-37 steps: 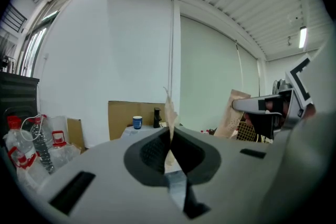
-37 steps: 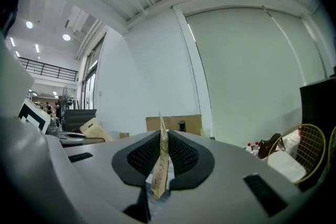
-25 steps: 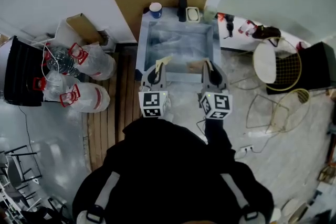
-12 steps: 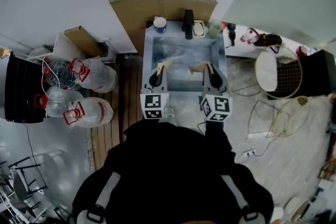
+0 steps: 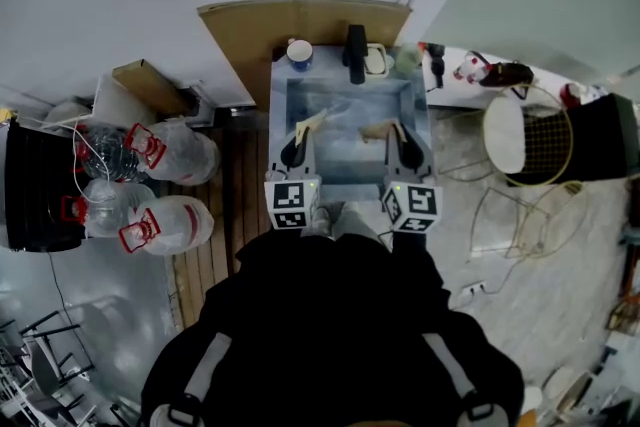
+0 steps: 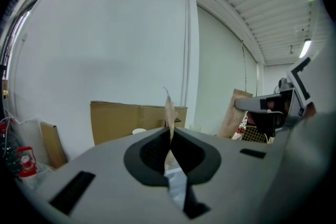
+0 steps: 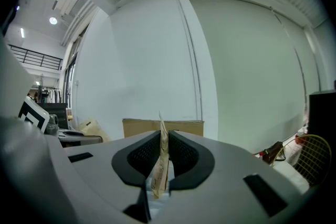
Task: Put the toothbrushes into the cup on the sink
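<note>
left gripper (image 5: 297, 132) clenches the left toothbrush (image 5: 313, 121) and right gripper (image 5: 399, 129) the right toothbrush (image 5: 377, 128), both paper-wrapped, over the sink (image 5: 279, 105), well short of the cup (image 5: 299, 52) on its far-left rim; wrapper print illegible.

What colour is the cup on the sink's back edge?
The cup is blue, white inside; best in the head view.

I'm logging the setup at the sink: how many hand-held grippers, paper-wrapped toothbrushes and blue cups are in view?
hand-held grippers: 2, the left hand-held gripper and the right hand-held gripper
paper-wrapped toothbrushes: 2, one clamped in the left, one clamped in the right
blue cup: 1
Total: 5
</note>
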Demonstrator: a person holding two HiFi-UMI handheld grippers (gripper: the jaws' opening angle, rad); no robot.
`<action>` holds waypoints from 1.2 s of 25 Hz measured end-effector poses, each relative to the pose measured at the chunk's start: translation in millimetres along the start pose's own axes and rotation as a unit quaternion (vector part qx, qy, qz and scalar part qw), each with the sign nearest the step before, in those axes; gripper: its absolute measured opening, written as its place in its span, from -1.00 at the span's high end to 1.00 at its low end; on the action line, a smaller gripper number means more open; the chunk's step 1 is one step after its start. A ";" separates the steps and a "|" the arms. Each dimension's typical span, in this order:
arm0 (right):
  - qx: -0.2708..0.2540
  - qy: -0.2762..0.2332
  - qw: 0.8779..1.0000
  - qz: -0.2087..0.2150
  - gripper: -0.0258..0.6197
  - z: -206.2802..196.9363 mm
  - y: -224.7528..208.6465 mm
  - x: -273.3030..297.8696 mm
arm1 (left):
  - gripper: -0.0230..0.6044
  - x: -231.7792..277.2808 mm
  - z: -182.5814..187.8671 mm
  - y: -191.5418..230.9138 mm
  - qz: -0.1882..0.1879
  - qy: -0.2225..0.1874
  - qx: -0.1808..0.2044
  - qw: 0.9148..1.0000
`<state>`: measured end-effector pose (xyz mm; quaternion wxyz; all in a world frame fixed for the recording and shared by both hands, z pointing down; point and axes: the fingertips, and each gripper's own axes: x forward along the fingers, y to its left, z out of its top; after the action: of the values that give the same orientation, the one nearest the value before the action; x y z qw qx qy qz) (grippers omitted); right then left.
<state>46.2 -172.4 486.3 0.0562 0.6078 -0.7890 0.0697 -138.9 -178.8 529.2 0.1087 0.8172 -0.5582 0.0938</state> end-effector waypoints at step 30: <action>0.016 0.009 1.000 0.022 0.80 -2.5 -58.8 49.6 | 0.91 95.8 73.2 26.3 0.062 -0.031 0.036 0.997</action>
<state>90.4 -233.9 499.8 0.0520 0.5909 -0.8002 0.0886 -126.6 -294.2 487.3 0.0558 0.7872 -0.6068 0.0944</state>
